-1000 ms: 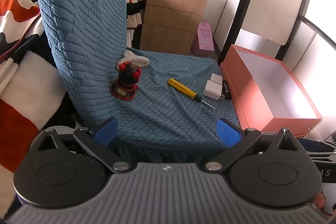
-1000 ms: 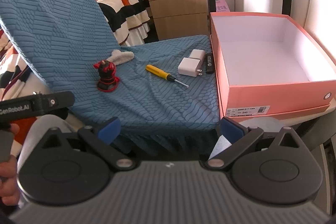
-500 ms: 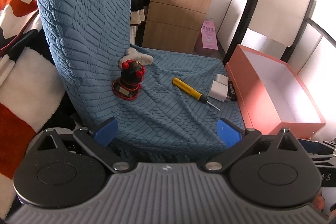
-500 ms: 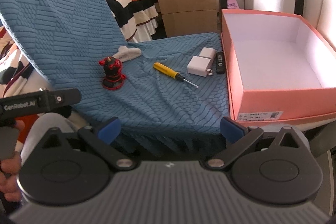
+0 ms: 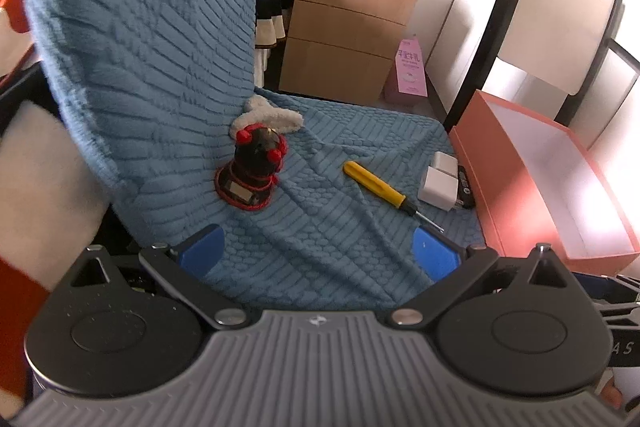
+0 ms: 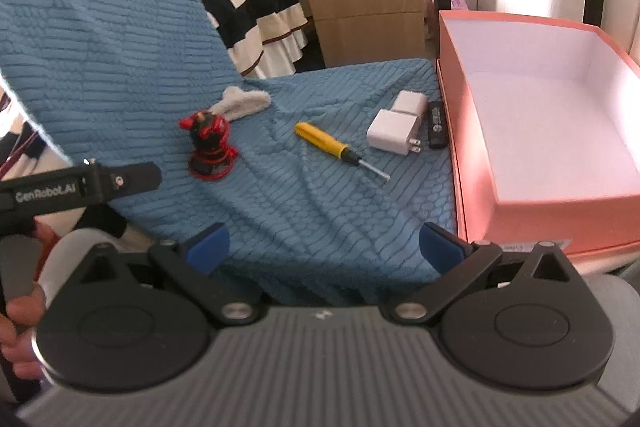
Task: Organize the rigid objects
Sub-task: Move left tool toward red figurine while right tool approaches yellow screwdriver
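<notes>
Right wrist view shows the right hand-held gripper [image 6: 325, 247] with its blue fingertips wide apart and nothing between them, hanging short of the front edge of a chair seat draped in a blue textured cover [image 6: 304, 195]. That stance reads as an approach: spread wide and aimed at the loose items, so any of them could be taken next.

On the cover, from left to right, stand or lie a small black and red figurine [image 6: 209, 143] upright near the backrest, a yellow-handled screwdriver [image 6: 322, 141] lying flat with its tip toward the front, two white charger plugs [image 6: 396, 125] touching each other, and a black slim device [image 6: 435, 125] just beside them. A scrap of white fluffy cloth [image 6: 244, 101] sits behind the figurine.

The pink box [image 6: 472, 163] stands open just beside the seat's right edge, close to the chargers; its white interior looks empty, so sorting seems not yet begun. It is likely placed there so each item needs only a short carry.

From the left wrist camera, the left hand-held gripper [image 5: 319, 250] is likewise spread and empty, low before the seat edge, with the figurine [image 5: 252, 171] ahead on its left and the screwdriver [image 5: 376, 183] ahead on its right.
</notes>
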Demonstrator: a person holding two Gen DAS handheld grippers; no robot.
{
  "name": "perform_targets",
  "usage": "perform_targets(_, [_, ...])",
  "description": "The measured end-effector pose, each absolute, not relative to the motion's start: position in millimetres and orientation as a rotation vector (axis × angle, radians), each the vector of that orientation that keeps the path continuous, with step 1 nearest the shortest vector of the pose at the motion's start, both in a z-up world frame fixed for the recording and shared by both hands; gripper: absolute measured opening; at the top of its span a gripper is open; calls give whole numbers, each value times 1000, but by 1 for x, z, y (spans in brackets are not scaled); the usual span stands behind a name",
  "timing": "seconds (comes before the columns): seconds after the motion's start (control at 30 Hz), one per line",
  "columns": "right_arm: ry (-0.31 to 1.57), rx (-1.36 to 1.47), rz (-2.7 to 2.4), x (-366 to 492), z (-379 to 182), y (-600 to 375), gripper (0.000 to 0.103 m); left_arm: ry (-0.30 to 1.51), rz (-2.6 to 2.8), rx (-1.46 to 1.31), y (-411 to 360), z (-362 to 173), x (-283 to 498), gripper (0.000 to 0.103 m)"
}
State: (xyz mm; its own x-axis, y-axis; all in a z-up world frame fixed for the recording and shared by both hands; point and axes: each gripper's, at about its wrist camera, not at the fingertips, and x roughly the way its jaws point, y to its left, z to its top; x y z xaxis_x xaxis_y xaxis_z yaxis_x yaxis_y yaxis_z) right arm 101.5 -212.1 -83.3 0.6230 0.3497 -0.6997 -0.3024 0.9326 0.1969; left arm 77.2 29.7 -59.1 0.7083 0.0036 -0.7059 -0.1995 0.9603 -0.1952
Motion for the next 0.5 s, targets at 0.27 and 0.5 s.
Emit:
perform_targets(0.27, [845, 75, 406, 138, -99, -199, 100, 805, 120, -271, 44, -78, 116, 102])
perform_targets(0.5, [856, 23, 424, 165, -114, -181, 91, 819, 103, -316, 57, -99, 150, 102])
